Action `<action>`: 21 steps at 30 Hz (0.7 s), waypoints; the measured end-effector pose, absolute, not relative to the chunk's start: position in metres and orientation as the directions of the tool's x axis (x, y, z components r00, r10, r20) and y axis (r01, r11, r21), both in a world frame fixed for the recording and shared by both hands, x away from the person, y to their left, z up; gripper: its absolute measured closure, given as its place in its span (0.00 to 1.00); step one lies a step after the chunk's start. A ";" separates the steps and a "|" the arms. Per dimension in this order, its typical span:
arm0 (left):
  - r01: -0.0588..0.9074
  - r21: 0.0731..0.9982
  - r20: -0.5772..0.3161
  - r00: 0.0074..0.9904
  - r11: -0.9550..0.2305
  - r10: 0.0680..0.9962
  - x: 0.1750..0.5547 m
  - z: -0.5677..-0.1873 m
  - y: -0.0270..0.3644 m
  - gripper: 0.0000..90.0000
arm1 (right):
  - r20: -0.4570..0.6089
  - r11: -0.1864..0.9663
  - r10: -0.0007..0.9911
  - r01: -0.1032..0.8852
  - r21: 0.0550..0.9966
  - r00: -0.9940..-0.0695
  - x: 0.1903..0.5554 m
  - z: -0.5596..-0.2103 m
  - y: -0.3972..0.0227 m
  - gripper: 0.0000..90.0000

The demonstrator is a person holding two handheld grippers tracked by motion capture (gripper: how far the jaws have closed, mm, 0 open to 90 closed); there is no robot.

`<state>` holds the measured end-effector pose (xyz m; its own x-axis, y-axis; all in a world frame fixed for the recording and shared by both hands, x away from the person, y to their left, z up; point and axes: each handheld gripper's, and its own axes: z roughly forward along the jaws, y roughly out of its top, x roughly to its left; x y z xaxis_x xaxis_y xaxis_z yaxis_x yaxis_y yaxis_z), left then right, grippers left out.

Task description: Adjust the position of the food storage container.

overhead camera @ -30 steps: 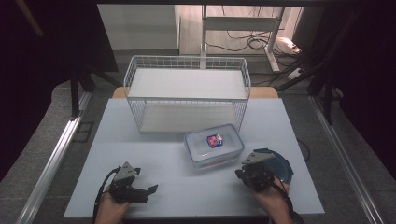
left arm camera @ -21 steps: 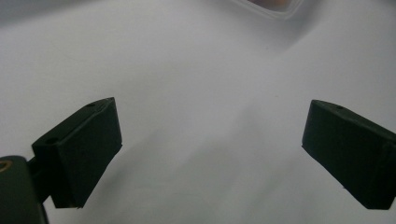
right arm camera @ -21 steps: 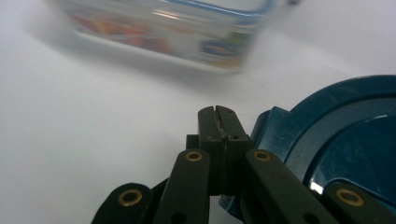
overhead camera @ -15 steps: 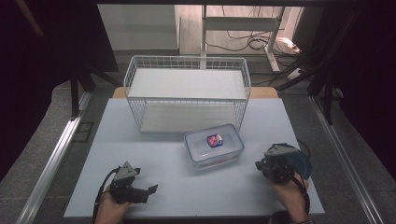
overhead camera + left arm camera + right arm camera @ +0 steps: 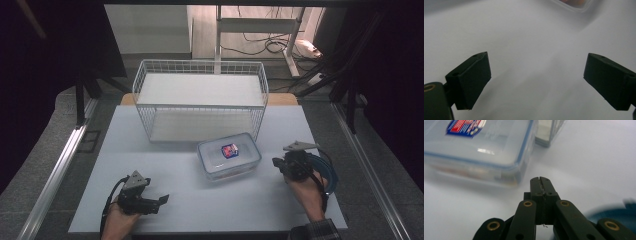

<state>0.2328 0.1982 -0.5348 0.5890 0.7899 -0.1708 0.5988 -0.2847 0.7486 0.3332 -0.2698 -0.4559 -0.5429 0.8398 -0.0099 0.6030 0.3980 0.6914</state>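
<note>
A clear plastic lidded box (image 5: 229, 156) with a red and blue label lies on the white table (image 5: 200, 200), just in front of the wire basket. My right gripper (image 5: 276, 162) is at the box's right side, a short gap away from it, jaws shut with nothing between them. In the right gripper view the shut tips (image 5: 540, 180) point at the table beside the box (image 5: 477, 150), near its side latch (image 5: 548, 135). My left gripper (image 5: 162, 200) rests at the front left of the table, jaws open wide and empty (image 5: 536, 75), the box's corner (image 5: 574, 3) far ahead.
A white wire basket (image 5: 200, 100) stands at the back middle of the table. A blue cable (image 5: 327, 172) loops beside my right hand. Metal rails run along both table sides, and a desk frame and cables lie on the floor behind.
My right gripper has moved from the box's front right corner out to the right and slightly away from me. The left gripper and the box have stayed put.
</note>
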 end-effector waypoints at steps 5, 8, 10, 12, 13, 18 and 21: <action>0.587 0.763 -0.192 0.604 -0.269 0.773 0.239 -0.530 0.196 0.11 | -0.042 0.445 0.827 0.606 0.660 -0.561 0.365 -0.464 -0.245 0.99; 0.572 0.765 -0.154 0.609 -0.296 0.778 0.244 -0.525 0.192 0.28 | -0.058 0.458 0.828 0.614 0.643 -0.557 0.379 -0.467 -0.235 0.99; 0.578 0.761 -0.155 0.603 -0.294 0.783 0.249 -0.522 0.189 0.49 | -0.070 0.464 0.830 0.617 0.635 -0.553 0.384 -0.469 -0.232 0.99; 0.605 0.746 -0.203 0.604 -0.278 0.771 0.257 -0.522 0.188 0.68 | -0.067 0.458 0.835 0.622 0.635 -0.546 0.385 -0.469 -0.231 0.99; 0.612 0.741 -0.211 0.603 -0.277 0.769 0.260 -0.522 0.187 0.80 | -0.062 0.452 0.838 0.625 0.637 -0.543 0.384 -0.469 -0.231 0.99; 0.616 0.733 -0.200 0.601 -0.289 0.773 0.279 -0.520 0.182 0.98 | -0.044 0.452 0.828 0.619 0.642 -0.559 0.376 -0.470 -0.225 0.99; 0.609 0.741 -0.193 0.598 -0.283 0.778 0.292 -0.518 0.180 1.00 | -0.053 0.474 0.811 0.602 0.642 -0.582 0.367 -0.471 -0.213 0.99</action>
<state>0.2917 0.1802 -0.5184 0.5976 0.7782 -0.1934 0.6086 -0.2832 0.7412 0.3672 -0.2127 -0.4711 -0.5824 0.8112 -0.0528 0.6022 0.4742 0.6423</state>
